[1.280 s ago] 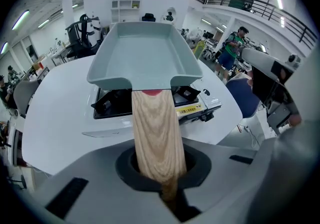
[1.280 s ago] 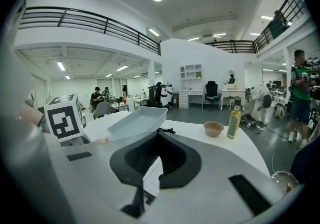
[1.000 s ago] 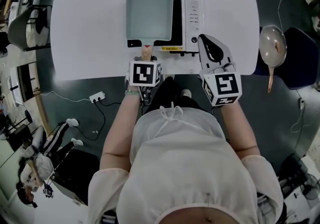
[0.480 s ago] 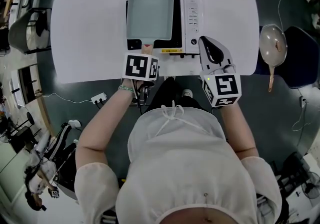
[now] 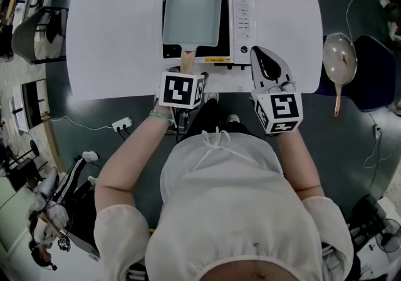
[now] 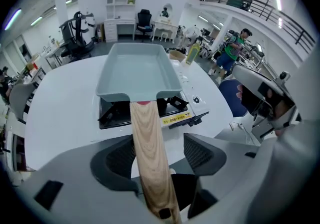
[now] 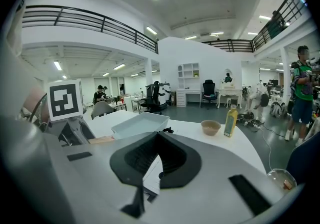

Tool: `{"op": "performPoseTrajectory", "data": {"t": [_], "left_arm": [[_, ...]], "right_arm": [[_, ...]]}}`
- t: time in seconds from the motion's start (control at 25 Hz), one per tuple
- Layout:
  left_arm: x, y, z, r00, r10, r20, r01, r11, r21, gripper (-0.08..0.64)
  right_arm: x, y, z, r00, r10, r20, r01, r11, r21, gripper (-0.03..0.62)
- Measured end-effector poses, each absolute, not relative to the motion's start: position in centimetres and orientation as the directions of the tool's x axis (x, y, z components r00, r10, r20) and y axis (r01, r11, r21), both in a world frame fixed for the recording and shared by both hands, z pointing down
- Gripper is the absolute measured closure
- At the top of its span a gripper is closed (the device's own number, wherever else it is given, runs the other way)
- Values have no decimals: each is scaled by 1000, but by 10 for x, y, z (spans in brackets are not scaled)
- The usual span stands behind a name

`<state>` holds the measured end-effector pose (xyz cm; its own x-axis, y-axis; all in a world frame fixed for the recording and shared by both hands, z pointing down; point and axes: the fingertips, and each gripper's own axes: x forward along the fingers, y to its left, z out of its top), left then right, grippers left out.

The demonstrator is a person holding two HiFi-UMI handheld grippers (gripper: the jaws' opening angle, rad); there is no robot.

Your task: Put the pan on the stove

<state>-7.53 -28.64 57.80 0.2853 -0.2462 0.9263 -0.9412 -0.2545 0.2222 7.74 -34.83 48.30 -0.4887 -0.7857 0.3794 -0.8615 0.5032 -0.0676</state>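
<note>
Your pan [image 5: 192, 14] is a shallow rectangular tray in pale grey-blue. It sits level on the black burner grate of the stove [image 5: 241, 20]. Its light wooden handle [image 5: 187, 61] runs straight back past the stove's front edge toward you. The stove is a white tabletop unit with its control panel to the pan's right, standing on the white surface [image 5: 113, 35].

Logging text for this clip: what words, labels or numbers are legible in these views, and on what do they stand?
No text is legible.
Yellow sticker on the stove front: dark print, too small to read.
Stove control panel: button marks too small to read.
Bottle: label blurred.
Marker cubes: black-and-white square patterns, no words.
</note>
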Motion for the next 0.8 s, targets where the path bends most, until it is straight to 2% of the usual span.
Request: {"op": "performPoseTrajectory", "data": {"t": [0.24, 0.32, 0.44, 0.52, 0.8], "left_arm": [[-91, -286, 536, 270, -385, 882, -946, -278, 168, 272], [-97, -287, 521, 267, -439, 858, -948, -280, 151, 332], [-107, -290, 496, 250, -535, 807, -956, -269, 117, 470], [-112, -292, 481, 247, -594, 766, -957, -276, 95, 519], [-119, -302, 429, 330, -772, 543, -914, -405, -19, 538]], "right_arm": [[58, -329, 456, -513, -787, 343, -844, 535, -38, 586], [49, -321, 445, -532, -782, 326, -830, 558, -17, 586], [38, -311, 428, -549, -782, 295, -816, 578, 13, 586], [34, -306, 419, -549, -788, 278, -816, 578, 26, 586], [22, -300, 391, -552, -805, 220, -815, 576, 63, 586]]}}
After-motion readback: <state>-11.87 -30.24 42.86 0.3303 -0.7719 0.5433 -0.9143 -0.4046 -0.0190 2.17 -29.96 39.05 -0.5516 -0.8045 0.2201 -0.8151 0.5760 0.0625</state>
